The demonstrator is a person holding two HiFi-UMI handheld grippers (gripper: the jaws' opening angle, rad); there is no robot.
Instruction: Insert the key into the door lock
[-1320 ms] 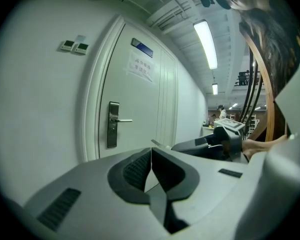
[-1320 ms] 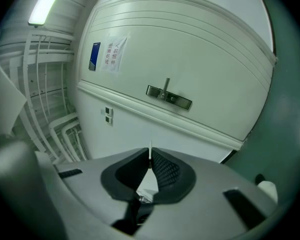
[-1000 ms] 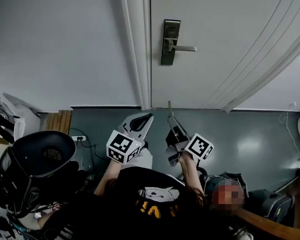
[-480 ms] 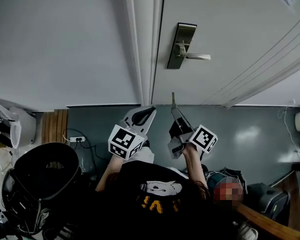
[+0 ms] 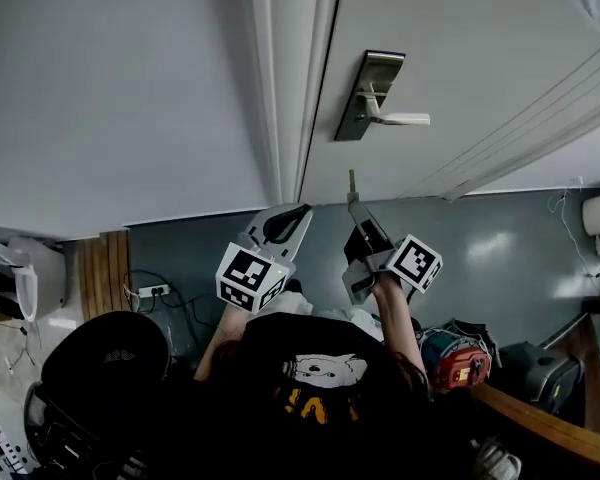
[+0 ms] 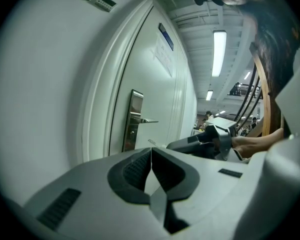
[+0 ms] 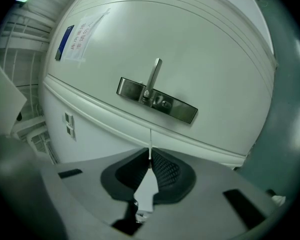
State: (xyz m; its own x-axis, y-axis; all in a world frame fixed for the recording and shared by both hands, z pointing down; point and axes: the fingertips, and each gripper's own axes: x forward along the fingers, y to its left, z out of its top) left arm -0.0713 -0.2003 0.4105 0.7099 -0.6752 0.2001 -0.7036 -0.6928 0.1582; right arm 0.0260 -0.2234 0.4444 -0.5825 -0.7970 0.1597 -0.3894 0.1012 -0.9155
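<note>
Your left grey-and-white hand-held gripper [image 5: 296,213] is held out ahead of your chest, its jaws pressed together with nothing between them and its marker cube turned up toward your head. Just beside it but not touching, your right grey-and-white hand-held gripper [image 5: 357,211] points the same way, jaws clamped on a thin metal key [image 7: 150,143] whose blade sticks out past the tips. Your bare left forearm [image 5: 224,335] and right forearm [image 5: 398,318] reach forward side by side.

The head view looks steeply down from overhead; the lock plate [image 5: 368,95] sits upper centre. The left gripper view sees that plate obliquely, the right gripper view squarely, seemingly nearer.
</note>
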